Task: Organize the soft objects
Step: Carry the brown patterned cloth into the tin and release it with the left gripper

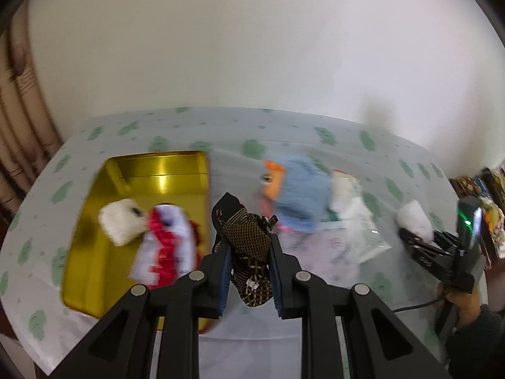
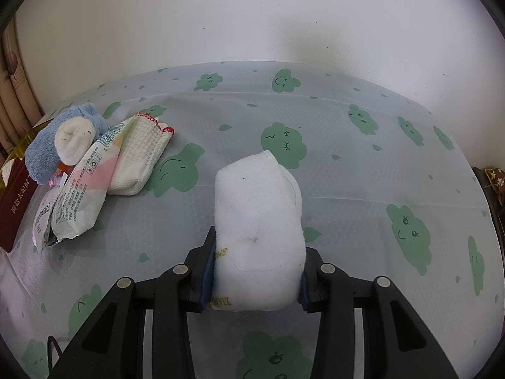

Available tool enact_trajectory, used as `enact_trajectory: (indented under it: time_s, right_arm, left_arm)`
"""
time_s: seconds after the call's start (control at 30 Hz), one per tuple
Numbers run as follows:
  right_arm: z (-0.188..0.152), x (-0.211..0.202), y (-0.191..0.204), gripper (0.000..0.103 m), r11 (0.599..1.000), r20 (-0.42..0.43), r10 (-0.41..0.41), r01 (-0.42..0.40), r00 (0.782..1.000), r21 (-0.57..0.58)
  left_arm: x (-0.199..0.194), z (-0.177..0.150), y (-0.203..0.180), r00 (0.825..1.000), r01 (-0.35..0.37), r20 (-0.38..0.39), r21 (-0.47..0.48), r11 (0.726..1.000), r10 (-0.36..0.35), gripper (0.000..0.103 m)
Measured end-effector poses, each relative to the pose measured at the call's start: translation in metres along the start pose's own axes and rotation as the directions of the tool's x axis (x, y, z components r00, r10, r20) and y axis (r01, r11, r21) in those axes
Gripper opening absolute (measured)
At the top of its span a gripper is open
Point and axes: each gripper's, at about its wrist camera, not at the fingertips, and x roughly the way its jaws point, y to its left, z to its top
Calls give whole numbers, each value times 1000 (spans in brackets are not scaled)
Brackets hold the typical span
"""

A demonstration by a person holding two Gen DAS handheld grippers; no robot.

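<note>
1. Your left gripper (image 1: pixel 249 249) is clamped on a dark patterned sock (image 1: pixel 249 237), which hangs over the table just beside the gold tin (image 1: pixel 94 252).
2. Your right gripper (image 2: pixel 255 268) is squeezing a white sock (image 2: pixel 257 230) above the cloud-print tablecloth (image 2: pixel 363 189), well apart from the tin.
3. The dark sock dangles below the pads; it could snag on the tin's rim and drop outside.
4. The tin already holds a white fluffy sock (image 1: pixel 120 221) and a red-and-white sock (image 1: pixel 167 246); a careless drop may pile up and spill over.
</note>
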Motion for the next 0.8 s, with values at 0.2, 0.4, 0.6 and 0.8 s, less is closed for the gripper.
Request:
enact_trajectory:
  time_s: [0.2,0.4,0.6,0.8]
  right_arm:
    - [0,0,-1,40,1000,0,0,0,1000,0]
    - [0,0,-1,40,1000,0,-1,1,1000,0]
    - [-1,0,-2,40,1000,0,-1,1,1000,0]
    - [-1,-1,-2,40,1000,-1,-2,2,1000,-2]
  left_arm:
    - [-1,0,51,995,-102,-7,-65,993,101,22]
    - [9,-7,90,981,-191,-43,-92,977,188,22]
    - [25,-20,113,972,-223,-98,-119,968,212,22]
    - [38,-26,120,965,-249,-118,-107,963,236,23]
